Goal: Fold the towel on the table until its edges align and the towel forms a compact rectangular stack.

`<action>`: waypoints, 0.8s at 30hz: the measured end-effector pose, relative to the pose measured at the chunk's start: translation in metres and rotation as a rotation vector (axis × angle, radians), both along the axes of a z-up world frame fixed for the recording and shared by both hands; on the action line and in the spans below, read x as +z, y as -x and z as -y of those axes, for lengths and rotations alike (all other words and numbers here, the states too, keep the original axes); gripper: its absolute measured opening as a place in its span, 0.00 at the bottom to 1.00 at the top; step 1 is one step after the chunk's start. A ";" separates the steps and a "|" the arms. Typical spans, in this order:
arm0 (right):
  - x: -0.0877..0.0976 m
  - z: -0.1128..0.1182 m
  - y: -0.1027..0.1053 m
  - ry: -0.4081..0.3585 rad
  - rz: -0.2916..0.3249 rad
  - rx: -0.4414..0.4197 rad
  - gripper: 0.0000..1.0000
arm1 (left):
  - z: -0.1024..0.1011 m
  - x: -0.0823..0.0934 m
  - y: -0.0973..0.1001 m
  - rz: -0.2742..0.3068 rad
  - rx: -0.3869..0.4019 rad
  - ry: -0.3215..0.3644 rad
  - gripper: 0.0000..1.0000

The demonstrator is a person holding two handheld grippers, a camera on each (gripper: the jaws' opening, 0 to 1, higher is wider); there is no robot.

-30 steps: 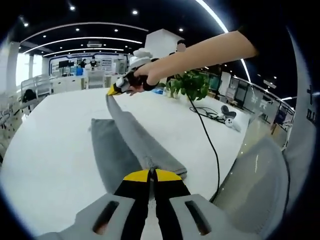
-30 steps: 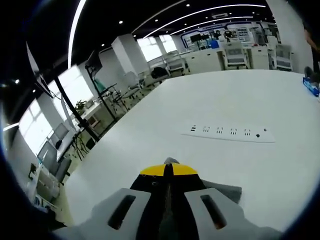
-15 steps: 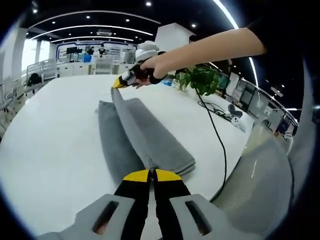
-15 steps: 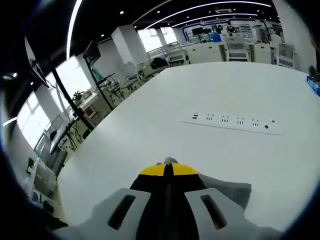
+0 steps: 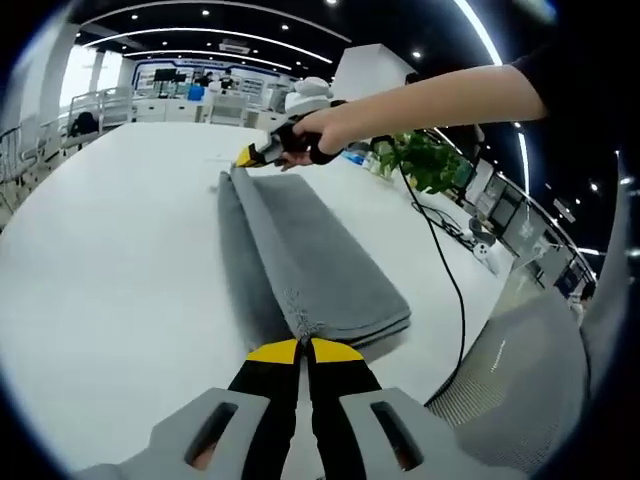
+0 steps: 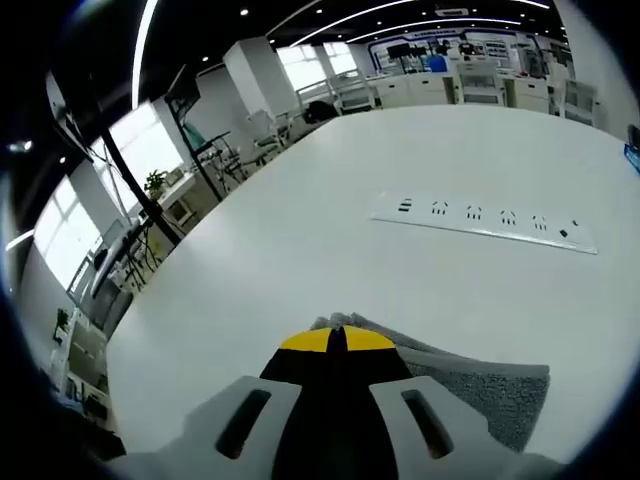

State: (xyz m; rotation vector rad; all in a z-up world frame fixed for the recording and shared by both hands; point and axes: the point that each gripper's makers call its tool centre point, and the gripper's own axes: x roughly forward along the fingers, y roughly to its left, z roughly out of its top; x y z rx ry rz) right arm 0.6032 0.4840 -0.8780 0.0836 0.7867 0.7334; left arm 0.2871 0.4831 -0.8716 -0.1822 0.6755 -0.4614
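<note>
Brightness: both views are bright and evenly lit.
Light source: ceiling strips [image 5: 200,12] and spot lamps overhead; daylight through windows [image 6: 150,150] at 9 o'clock in the right gripper view.
Glare: the white counter [image 6: 300,230] reflects strongly, nearly washed out.
Shadows: soft and faint.
Distortion: strong fisheye bending towards the edges.
Focus: distant furniture looks soft; edges smear.

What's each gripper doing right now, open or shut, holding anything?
Left gripper: shut on the towel.
Right gripper: shut on the towel's far end.

Right claw [image 6: 335,340] on towel [image 6: 480,390]
</note>
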 end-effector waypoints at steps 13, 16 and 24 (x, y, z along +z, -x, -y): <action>-0.012 -0.015 0.001 0.014 0.010 0.039 0.00 | -0.008 -0.025 0.003 -0.069 0.060 0.059 0.02; -0.016 -0.017 0.001 0.020 0.010 0.041 0.00 | -0.010 -0.028 0.002 -0.095 0.097 0.087 0.02; -0.020 -0.019 -0.002 0.030 0.028 0.059 0.00 | -0.014 -0.038 0.002 -0.138 0.129 0.105 0.02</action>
